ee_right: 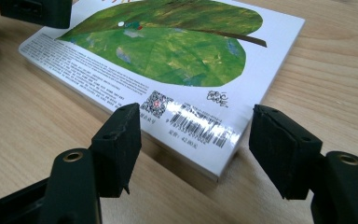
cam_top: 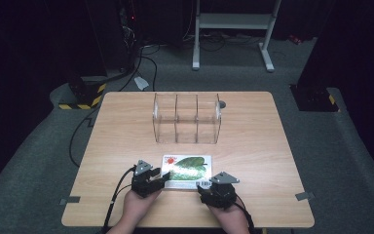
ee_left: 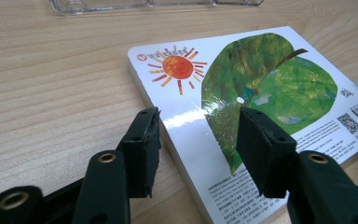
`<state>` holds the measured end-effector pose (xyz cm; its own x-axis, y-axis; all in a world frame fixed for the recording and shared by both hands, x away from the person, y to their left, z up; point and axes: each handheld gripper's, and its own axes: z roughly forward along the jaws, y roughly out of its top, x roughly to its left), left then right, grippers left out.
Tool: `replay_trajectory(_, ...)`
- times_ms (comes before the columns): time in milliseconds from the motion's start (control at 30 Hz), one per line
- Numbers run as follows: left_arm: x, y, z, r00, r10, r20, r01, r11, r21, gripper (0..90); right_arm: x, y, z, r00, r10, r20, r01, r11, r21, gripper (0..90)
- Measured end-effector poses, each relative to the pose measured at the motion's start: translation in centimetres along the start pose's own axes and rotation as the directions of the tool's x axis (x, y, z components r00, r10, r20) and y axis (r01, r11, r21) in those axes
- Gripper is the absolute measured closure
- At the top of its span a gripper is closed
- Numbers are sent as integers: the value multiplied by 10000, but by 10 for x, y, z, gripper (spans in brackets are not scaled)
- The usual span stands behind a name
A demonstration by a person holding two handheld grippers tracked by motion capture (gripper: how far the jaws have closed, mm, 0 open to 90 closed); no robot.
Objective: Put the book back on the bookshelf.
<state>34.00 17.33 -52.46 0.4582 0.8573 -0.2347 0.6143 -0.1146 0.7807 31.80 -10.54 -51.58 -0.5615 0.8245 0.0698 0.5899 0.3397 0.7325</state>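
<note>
We see the book lying flat, long axis running between our left gripper and right gripper, each set of jaws apart around 1 near corner, gripping nothing.

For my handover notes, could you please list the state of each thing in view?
Book: closed, lying flat on the table, back cover up.
Clear organiser: upright, its compartments empty.
Left tongs: open, straddling the book's corner.
Right tongs: open, around the book's barcode corner.
</note>
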Motion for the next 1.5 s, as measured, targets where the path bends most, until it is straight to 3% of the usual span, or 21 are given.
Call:
replay_trajectory(267,2,2,0,9999,-57,-162,59,9999,139,540,-6,14,2,9997,228,14,-228,9996,140,308)
replay_trajectory(400,4,6,1,9986,407,-345,-398,9988,270,556,-12,15,2,9971,760,-104,-763,9965,-352,293)
replay_trajectory(467,4,6,6,9997,-122,-214,127,9997,221,559,-8,11,6,9973,713,-167,-718,9970,-284,277)
replay_trajectory(567,1,6,10,9987,-290,-413,292,9996,60,557,-5,10,9,9995,310,-77,-311,9995,-63,258)
replay_trajectory(667,2,6,8,9988,-364,-312,359,9993,-143,558,-5,8,10,9986,514,-98,-514,9987,-23,253)
replay_trajectory(733,3,6,8,9992,-330,-229,328,9994,-101,555,-7,9,12,9991,343,-264,-342,9994,51,227)
replay_trajectory(1033,2,6,6,9995,-240,-214,234,9993,-293,567,-6,9,12,9978,543,-393,-535,9983,222,193)
replay_trajectory(1133,2,7,4,9991,-405,-120,400,9986,-353,569,-7,9,12,9970,585,-504,-576,9981,201,190)
replay_trajectory(1500,1,9,-2,9992,-408,-47,404,9968,-690,573,-5,7,12,9966,625,-542,-607,9975,348,165)
